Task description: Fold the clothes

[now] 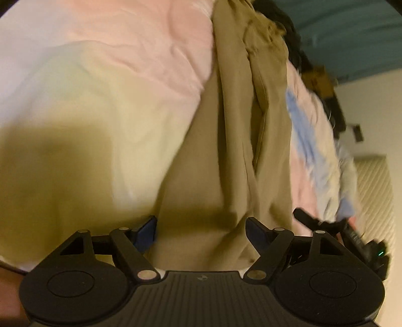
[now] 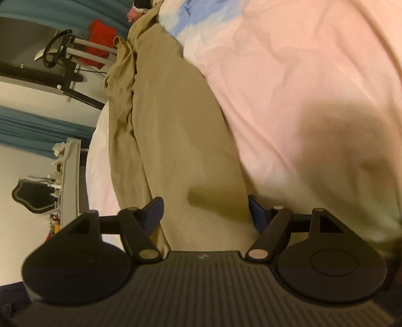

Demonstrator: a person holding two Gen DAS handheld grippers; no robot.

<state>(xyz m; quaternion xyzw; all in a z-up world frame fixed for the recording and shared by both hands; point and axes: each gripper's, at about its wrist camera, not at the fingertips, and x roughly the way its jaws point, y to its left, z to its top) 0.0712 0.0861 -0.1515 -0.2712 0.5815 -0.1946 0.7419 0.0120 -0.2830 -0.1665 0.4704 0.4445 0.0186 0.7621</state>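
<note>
Left gripper (image 1: 201,232) spread wide, blue pads on either side of the khaki trousers (image 1: 241,140), nothing clamped. Trousers lie stretched lengthwise on the pink bedsheet (image 1: 140,57), bunched at the far end. Right gripper (image 2: 204,213) also wide open, low over the same trousers (image 2: 176,130), pads straddling the fabric. Blue patch on the sheet (image 2: 191,22) beyond; desk (image 2: 70,176) at left.

Trousers (image 1: 233,151) lie lengthwise on the bedding (image 1: 113,100).
</note>
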